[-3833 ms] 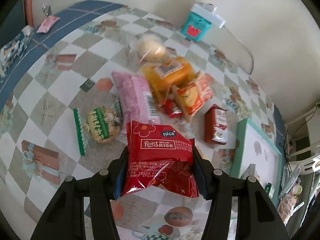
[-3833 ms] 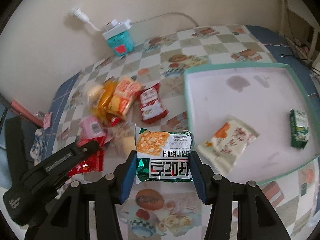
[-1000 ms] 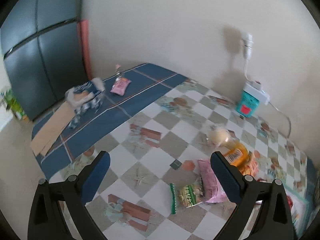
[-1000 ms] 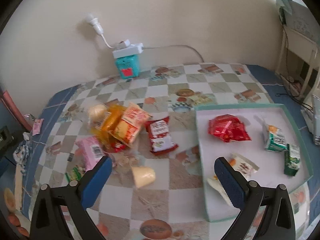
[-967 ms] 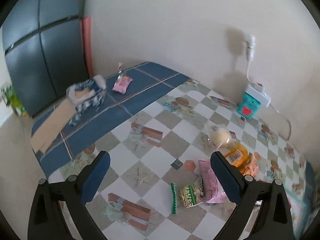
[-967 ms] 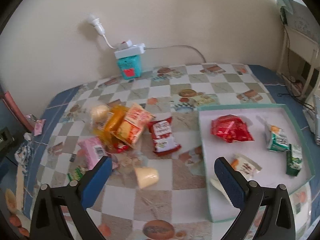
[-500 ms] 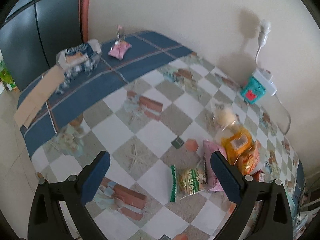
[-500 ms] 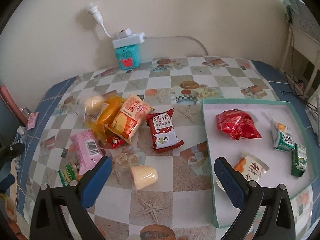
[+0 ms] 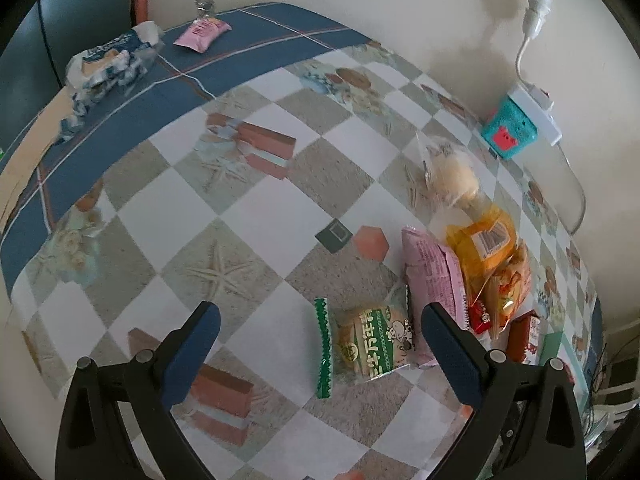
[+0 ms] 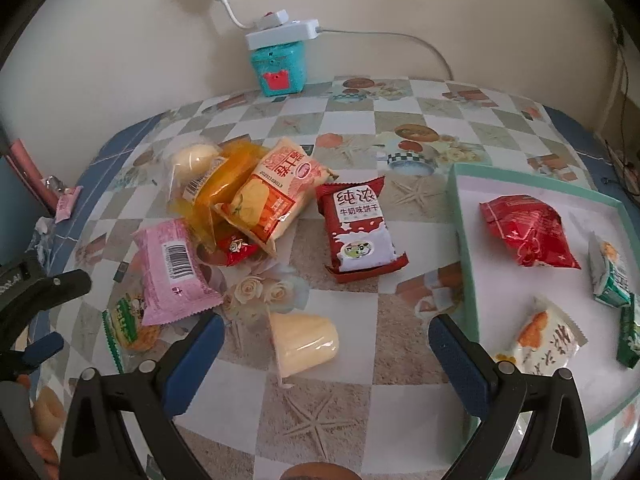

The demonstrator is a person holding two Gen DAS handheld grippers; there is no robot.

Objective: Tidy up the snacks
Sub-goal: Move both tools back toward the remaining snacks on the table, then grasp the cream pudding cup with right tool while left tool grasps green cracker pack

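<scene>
we hold the right hand-held gripper [image 10: 326, 354] spread and empty above the pudding cup [image 10: 304, 339], which lies tipped on the surface, long axis left-right, base toward the tray [image 10: 466, 248]. the left hand-held gripper [image 9: 318, 340] (also spread) is nearer the green biscuit packet [image 9: 370, 344].

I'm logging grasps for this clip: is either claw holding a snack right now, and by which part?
Nothing is held. The left claw and the right claw are both open and empty; the pudding cup lies untouched on the table.
</scene>
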